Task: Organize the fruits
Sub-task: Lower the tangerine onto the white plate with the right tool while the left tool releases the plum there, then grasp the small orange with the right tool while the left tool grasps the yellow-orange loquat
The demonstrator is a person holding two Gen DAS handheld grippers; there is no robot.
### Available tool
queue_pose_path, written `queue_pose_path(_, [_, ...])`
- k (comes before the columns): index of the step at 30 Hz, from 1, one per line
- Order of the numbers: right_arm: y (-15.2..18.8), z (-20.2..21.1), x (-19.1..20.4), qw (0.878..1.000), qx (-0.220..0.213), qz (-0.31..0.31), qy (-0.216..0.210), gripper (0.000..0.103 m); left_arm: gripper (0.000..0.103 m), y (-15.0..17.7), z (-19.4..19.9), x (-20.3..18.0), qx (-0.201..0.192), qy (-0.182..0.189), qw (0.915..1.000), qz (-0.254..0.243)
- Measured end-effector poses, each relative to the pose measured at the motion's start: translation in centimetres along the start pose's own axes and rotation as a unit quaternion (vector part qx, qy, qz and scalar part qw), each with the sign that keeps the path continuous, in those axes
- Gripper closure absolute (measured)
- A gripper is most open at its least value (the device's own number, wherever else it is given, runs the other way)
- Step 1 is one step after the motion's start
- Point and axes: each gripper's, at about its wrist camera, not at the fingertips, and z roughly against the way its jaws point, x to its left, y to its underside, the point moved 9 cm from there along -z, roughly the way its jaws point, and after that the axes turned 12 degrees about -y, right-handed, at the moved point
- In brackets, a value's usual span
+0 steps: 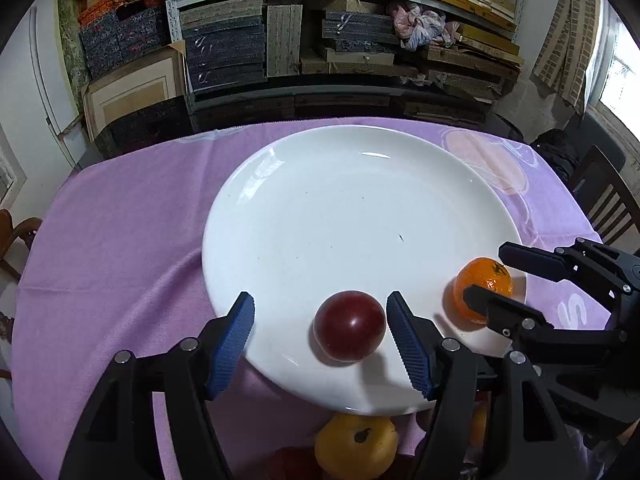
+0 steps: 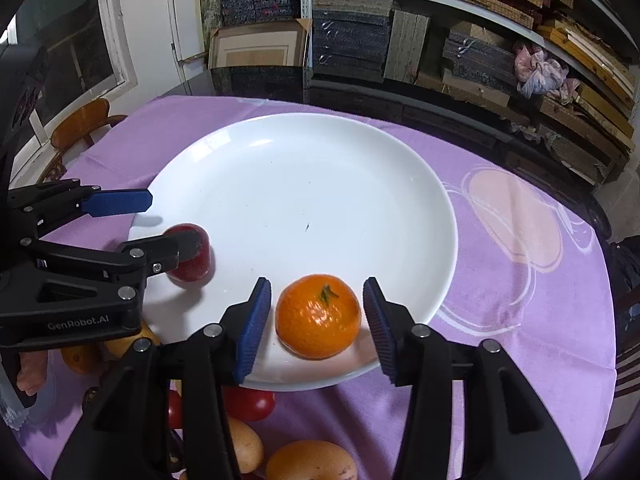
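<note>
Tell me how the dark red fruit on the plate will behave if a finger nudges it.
The red fruit is round, so it will probably roll across the smooth white plate. Its glossy skin suggests it could slip off a pad. The left gripper stands open around it, so nothing would stop a roll toward the orange.

The plate (image 1: 320, 200) looks glazed white ceramic, glossy with window glare. The cloth (image 1: 120, 240) on the table is matt purple fabric (softly napped, perhaps fleece). The dark red fruit (image 1: 349, 325) is smooth and shiny; the mandarin (image 2: 318, 317) has pitted, waxy peel.
</note>
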Motion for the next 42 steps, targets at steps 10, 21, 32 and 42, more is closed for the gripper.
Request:
queue_pose_path(10, [4.1, 14.7, 0.3, 0.985, -0.164, 0.006, 0.046, 0.008, 0.003, 5.2, 8.0, 7.2, -0.069, -0.067, 0.9946, 0.039])
queue_pose_path(21, [14.2, 17.4, -0.4, 0.977, -0.205, -0.046, 0.037, 0.004, 0.003, 13.9, 8.2, 8.6, -0.056, -0.087, 0.9933, 0.053])
queue_pose_path(32, [15.6, 16.4, -2.4, 0.976, -0.198, -0.087, 0.026, 0.004, 0.003, 13.8, 6.3, 9.8, -0.038, -0.08, 0.9922, 0.087])
queue_pose_path(42, [15.4, 15.6, -1.9, 0.979, -0.184, -0.071, 0.04, 0.004, 0.003, 13.9, 3.6, 8.8, -0.003, -0.114, 0.9919, 0.056])
